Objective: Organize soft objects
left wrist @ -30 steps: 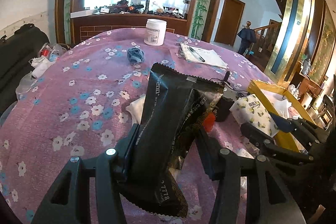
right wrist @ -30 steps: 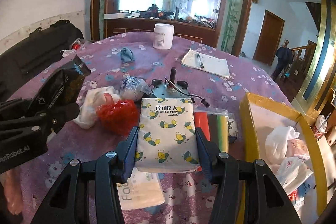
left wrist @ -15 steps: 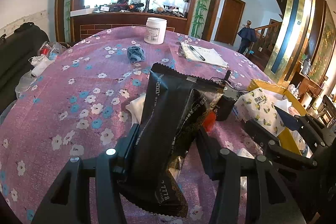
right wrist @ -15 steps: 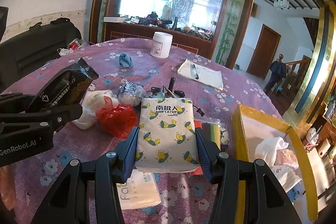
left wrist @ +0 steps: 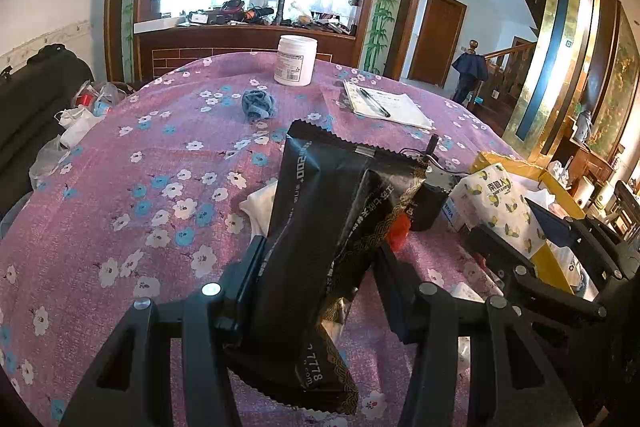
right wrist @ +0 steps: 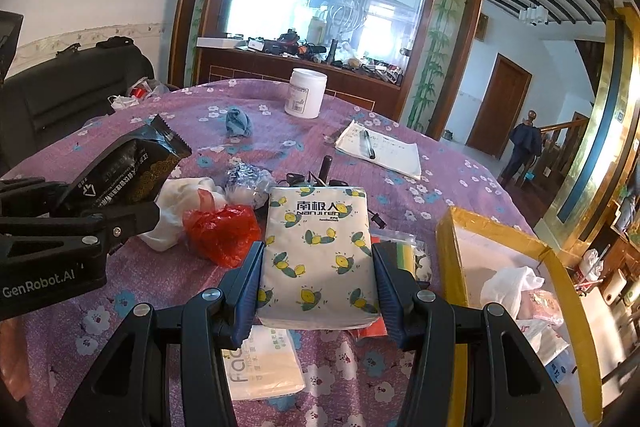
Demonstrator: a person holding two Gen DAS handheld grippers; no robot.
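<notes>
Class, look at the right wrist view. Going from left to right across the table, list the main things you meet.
Black foil packet in the left tongs → red plastic bag → lemon-print tissue pack in the right tongs → yellow-edged cardboard box.

The left wrist view looks forward along the left gripper (left wrist: 316, 267), raised close over the purple flowered tablecloth (left wrist: 132, 163) and facing the mirrored wall. The right gripper (left wrist: 532, 243) enters its lower right edge.

The right wrist view looks the same way along the right gripper (right wrist: 316, 267), from a position to the right. The left gripper (right wrist: 132, 211) enters its left edge.

Shared ground: the white lidded plastic jar (left wrist: 295, 60) (right wrist: 306, 93), the crumpled blue cloth (left wrist: 258, 103) (right wrist: 238, 121), the white notepad with pen (left wrist: 386, 105) (right wrist: 380, 149), the yellow-edged cardboard box (left wrist: 516, 169) (right wrist: 496, 227).
</notes>
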